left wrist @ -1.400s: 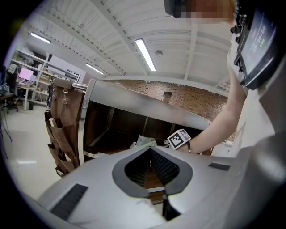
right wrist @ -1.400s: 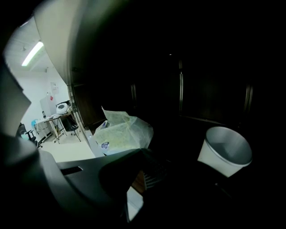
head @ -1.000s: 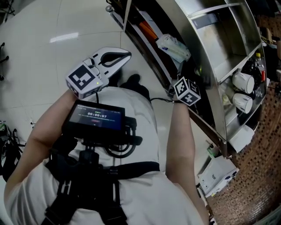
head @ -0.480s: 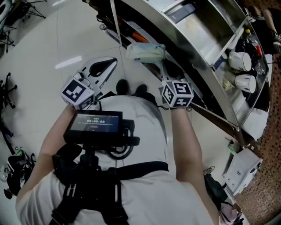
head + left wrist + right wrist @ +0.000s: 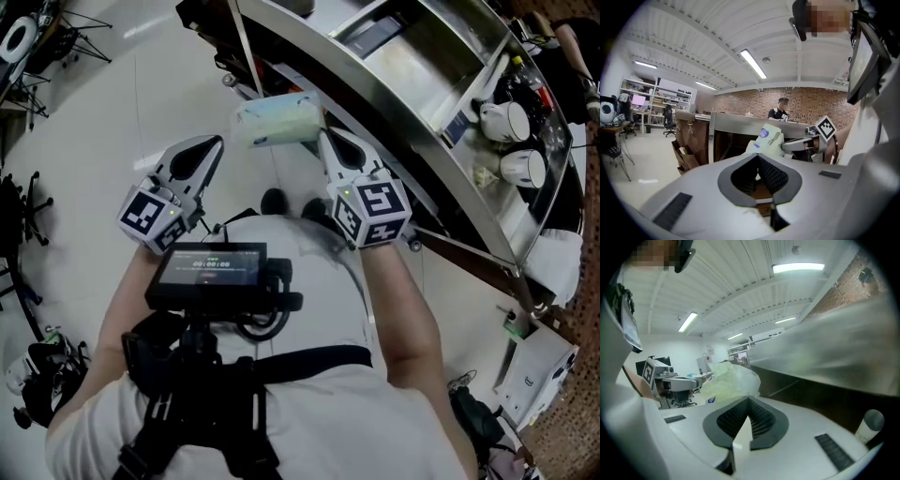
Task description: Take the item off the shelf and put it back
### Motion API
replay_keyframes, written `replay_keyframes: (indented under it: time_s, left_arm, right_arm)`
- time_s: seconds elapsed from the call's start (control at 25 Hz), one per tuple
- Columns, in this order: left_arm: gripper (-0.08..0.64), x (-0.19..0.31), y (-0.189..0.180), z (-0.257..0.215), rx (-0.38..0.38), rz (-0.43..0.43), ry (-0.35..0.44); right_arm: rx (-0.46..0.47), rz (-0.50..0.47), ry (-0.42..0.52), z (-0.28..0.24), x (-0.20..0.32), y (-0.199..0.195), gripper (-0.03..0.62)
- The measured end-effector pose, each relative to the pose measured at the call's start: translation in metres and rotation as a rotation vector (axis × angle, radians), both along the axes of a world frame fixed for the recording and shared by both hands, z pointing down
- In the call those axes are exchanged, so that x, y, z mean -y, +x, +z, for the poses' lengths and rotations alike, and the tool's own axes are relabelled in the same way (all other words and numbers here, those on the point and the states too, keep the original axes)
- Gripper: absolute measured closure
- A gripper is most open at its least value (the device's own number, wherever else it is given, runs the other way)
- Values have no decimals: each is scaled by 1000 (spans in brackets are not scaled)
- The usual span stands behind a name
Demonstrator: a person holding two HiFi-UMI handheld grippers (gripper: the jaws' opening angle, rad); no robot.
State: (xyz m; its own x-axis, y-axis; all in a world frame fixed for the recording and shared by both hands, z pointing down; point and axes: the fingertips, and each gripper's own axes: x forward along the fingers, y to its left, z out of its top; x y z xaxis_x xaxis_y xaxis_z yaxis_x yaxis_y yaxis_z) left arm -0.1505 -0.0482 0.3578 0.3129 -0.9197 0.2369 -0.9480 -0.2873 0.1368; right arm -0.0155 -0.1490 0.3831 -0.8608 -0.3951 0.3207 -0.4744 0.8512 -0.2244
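The soft plastic pack (image 5: pixel 277 122), pale green and white with a small blue mark on its wrapper, hangs in the air clear of the shelf, lying roughly level and crosswise in the head view. One thin edge is pinched between the jaws of the right gripper (image 5: pixel 325 139). The stainless steel shelf (image 5: pixel 412 89) stands near, to its right
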Motion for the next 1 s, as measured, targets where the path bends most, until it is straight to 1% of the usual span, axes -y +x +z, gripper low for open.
replay_keyframes:
  time_s: [0.08, 0.2, 0.4, 0.52, 0.64, 0.88, 1.0]
  left_arm:
    - [551, -4, -11, -2, 4, -40, 10]
    - [551, -5, -18, -17, 26, -80, 30]
    - [551, -4, -19, -49, 67, -114, 76]
    - [551, -7, -24, -66, 89, -126, 105]
    - [551, -6, -25, -77, 96, -126, 124]
    - [551, 1, -23, -100, 60, -120, 156]
    - [552, 6, -26, -105, 71, -118, 182]
  right_arm:
    - [42, -15, 18, -21, 0, -4, 584]
    - [103, -42, 50, -53, -1, -13, 584]
    - [206, -57, 114, -113, -2, -15, 584]
    - [246, -62, 130, -136, -2, -18, 584]
    - [266, -51, 127, -146, 2, -17, 584]
    - [281, -40, 143, -159, 7, -16, 584]
    - [284, -36, 153, -162, 9, -17, 584]
